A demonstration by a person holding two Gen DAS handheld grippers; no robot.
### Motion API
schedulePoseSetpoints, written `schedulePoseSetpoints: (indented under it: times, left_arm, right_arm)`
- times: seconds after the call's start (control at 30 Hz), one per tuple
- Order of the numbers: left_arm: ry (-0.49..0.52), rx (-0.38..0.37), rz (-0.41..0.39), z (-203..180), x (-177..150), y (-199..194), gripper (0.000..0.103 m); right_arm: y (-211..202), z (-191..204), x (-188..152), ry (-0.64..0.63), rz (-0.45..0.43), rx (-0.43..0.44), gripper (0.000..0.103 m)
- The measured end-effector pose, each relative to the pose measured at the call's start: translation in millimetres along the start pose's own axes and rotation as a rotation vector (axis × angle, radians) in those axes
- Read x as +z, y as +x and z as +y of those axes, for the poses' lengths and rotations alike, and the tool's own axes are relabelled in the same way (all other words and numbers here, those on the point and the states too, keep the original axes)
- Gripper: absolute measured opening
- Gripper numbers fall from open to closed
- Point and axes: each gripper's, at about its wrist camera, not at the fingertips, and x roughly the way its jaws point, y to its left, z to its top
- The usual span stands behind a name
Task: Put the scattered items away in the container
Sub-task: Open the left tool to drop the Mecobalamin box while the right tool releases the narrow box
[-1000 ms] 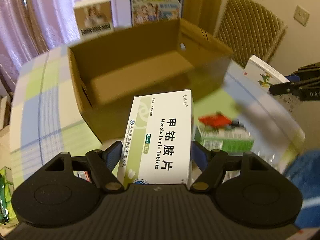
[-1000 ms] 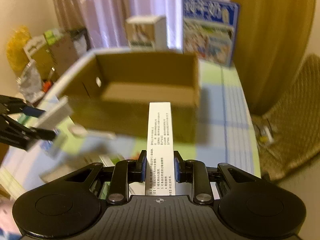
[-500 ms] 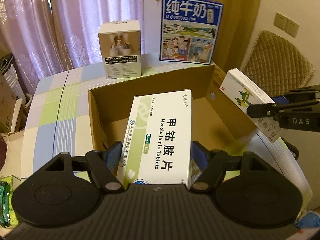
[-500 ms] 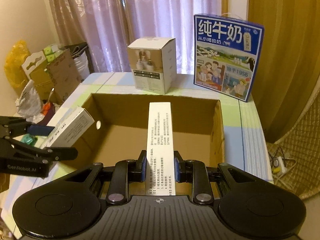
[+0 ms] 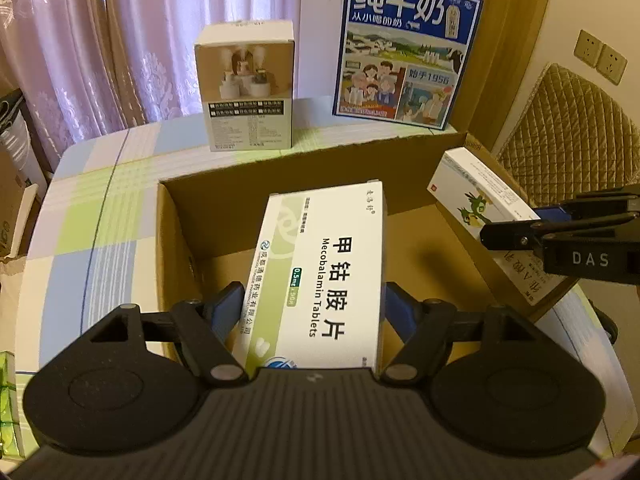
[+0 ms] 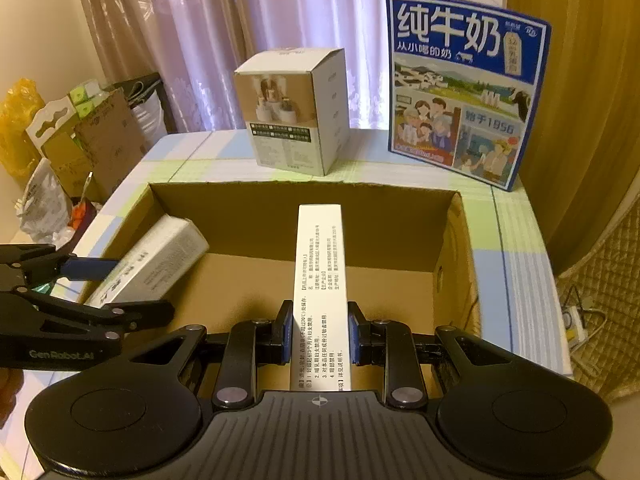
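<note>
An open brown cardboard box point(image 5: 176, 248) point(image 6: 256, 220) sits on the checked table. My left gripper point(image 5: 314, 308) is shut on a white and green Mecobalamin tablet box point(image 5: 324, 276) and holds it over the cardboard box's near left side; it also shows in the right wrist view point(image 6: 156, 260). My right gripper point(image 6: 319, 332) is shut on a slim white medicine box point(image 6: 320, 288) held edge-up over the cardboard box's near side; in the left wrist view the same medicine box point(image 5: 476, 208) shows a bird print above the box's right wall.
A white product carton point(image 5: 248, 88) point(image 6: 296, 112) and a blue milk carton point(image 5: 404, 48) point(image 6: 460, 84) stand behind the cardboard box. A quilted chair point(image 5: 572, 132) is at the right. Bags and cardboard point(image 6: 60, 152) lie left of the table.
Both grippers have moved forward and up from above the scattered items to over the open cardboard box, each still holding its medicine box. In the last half second they edged further in.
</note>
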Motion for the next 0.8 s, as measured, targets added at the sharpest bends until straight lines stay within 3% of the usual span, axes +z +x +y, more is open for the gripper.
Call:
schedulePoseSetpoints:
  times: [0.47,0.5,0.57,0.6,0.8]
  left_arm:
    - [-0.011,0.011,-0.04,5,-15,-16,0.069]
    - [-0.014,0.014,-0.043,6,-16,-18,0.069]
    - [-0.022,0.024,-0.057,8,-18,-23,0.069]
    - [-0.022,0.027,-0.062,8,-19,-27,0.069]
    - [-0.036,0.038,-0.092,14,-31,-48,0.069]
  right_arm:
    - [8,5,-3,0.004,-0.019,0.005,0.023]
    - [7,5,-1,0.006,-0.027,0.012,0.025]
    - [5,4,-1,0.01,-0.038,0.016,0.046]
    - [2,3,-1,0.013,-0.047,0.017,0.049]
    - [-21,2,-12,0.027,-0.068,0.017,0.051]
